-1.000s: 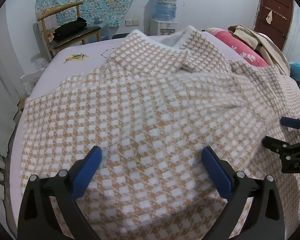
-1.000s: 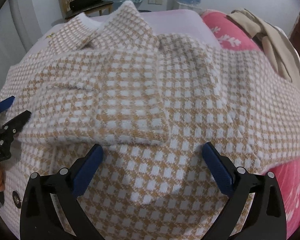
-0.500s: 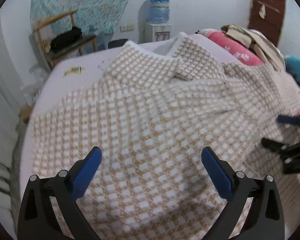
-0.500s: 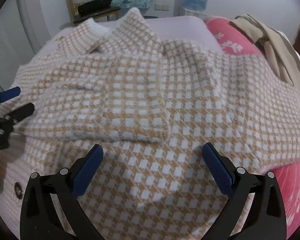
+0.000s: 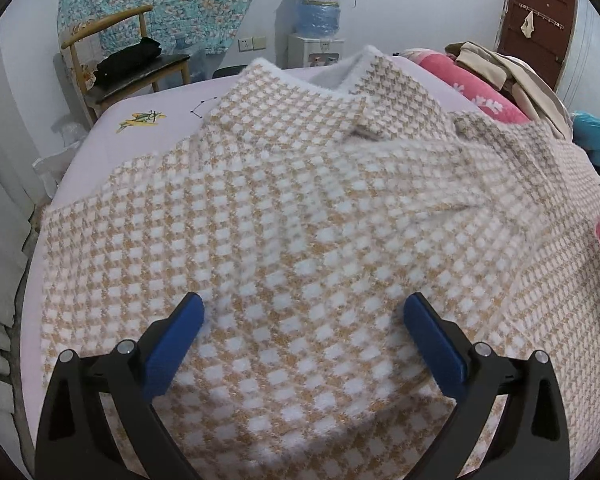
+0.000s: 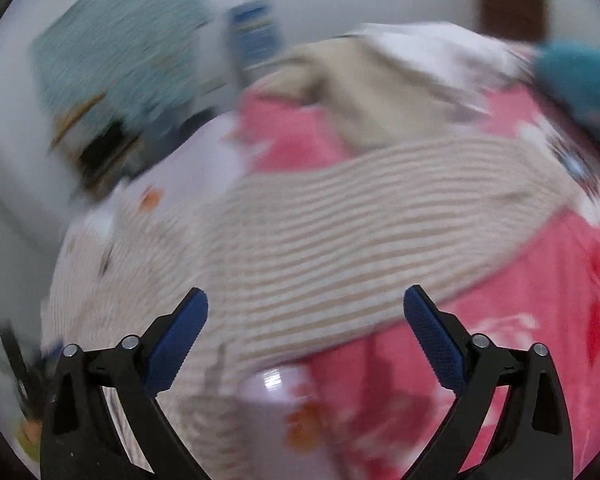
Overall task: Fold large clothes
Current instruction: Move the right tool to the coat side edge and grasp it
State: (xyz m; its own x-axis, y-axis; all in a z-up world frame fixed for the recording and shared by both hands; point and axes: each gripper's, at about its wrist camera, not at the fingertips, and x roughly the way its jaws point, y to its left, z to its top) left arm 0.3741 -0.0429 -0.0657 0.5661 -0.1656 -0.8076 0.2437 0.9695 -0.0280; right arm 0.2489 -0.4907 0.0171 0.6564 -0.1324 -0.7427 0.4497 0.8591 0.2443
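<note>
The checked cardigan (image 5: 300,220) lies spread over the lilac bed (image 5: 112,148), collar toward the far wall, one sleeve folded across its chest, its right side draped onto the pink quilt (image 5: 480,92). The left hand-held gripper (image 5: 303,328) hovers low over the hem with its blue pads wide apart and nothing between them — much as it did a second ago, though the view has pulled back a little and the other tool, which sat at the right edge of this view half a second ago, is gone from it. The change is on the right: the right hand-held gripper (image 6: 306,322), a moment ago poised over the folded sleeve cuff, has swung sharply rightward, and its view is now heavily smeared, showing the cardigan's right edge (image 6: 340,240) running over the pink quilt, with a heap of beige clothes (image 6: 360,92) behind. Its jaws too stand wide open and hold nothing. This reads as a reach for the garment's right side or the remaining sleeve, so that it can be brought inward to match the first fold; the blur hides exactly where the edge lies. The fold looks early — one sleeve in, body still full width. The fuzzy knit will probably drag and bunch on the quilt, so a clean pinch at the edge matters.
</note>
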